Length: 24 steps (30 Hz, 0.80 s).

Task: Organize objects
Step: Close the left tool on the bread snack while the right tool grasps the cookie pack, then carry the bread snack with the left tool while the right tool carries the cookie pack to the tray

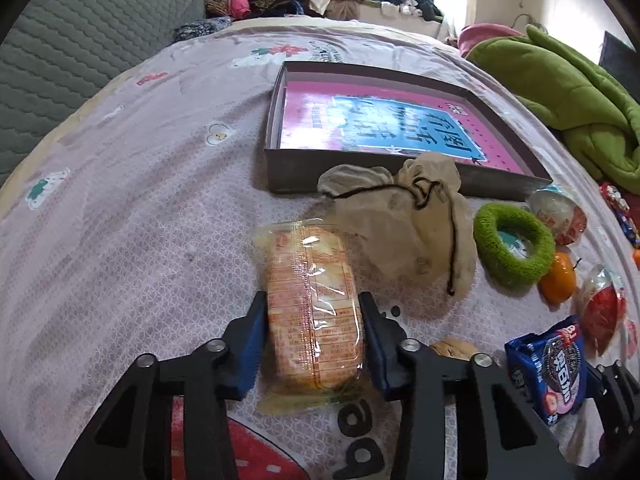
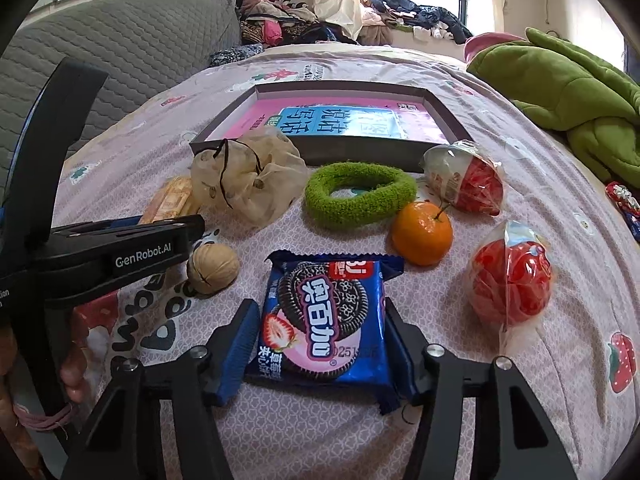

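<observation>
Left gripper (image 1: pixel 314 334): fingers clamped on orange cracker pack (image 1: pixel 312 312), near shallow box (image 1: pixel 280 176); right gripper (image 2: pixel 320 346): fingers clamped on Oreo pack (image 2: pixel 324 320).

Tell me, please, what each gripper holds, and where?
Left gripper: cracker pack, by its long sides. Right gripper: Oreo pack, by its side edges.

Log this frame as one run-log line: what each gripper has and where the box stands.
left gripper: shut on orange snack pack | right gripper: shut on blue cookie pack | box: open, beyond both, no snacks inside
</observation>
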Motion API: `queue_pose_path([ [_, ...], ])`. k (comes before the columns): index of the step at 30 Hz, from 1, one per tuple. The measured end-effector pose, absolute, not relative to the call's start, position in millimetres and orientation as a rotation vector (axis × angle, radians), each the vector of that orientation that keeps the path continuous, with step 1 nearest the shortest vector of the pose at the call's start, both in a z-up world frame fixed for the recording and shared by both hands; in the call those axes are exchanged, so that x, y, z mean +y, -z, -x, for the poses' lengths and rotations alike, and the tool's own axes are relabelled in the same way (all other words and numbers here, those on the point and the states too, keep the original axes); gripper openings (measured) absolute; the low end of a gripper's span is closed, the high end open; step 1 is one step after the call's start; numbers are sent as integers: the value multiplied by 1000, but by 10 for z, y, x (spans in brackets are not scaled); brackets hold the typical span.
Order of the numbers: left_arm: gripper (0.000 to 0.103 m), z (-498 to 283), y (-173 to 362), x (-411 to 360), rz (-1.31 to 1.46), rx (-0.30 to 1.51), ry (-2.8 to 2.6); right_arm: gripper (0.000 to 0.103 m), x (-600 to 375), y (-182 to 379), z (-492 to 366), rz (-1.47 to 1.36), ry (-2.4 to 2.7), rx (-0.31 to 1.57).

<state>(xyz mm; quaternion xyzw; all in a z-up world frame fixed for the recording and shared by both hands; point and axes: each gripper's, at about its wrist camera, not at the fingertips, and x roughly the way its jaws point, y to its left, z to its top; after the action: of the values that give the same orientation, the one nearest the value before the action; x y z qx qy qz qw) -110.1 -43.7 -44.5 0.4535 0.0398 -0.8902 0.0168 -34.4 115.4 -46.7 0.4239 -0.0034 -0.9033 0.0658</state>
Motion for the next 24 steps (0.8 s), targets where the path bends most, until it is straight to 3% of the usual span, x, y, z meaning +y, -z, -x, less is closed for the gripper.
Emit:
queue_pose_path([
  [24,41,770,219,-451,-1360,202,2831,57,1228,169,300,-1169,2743,-44],
])
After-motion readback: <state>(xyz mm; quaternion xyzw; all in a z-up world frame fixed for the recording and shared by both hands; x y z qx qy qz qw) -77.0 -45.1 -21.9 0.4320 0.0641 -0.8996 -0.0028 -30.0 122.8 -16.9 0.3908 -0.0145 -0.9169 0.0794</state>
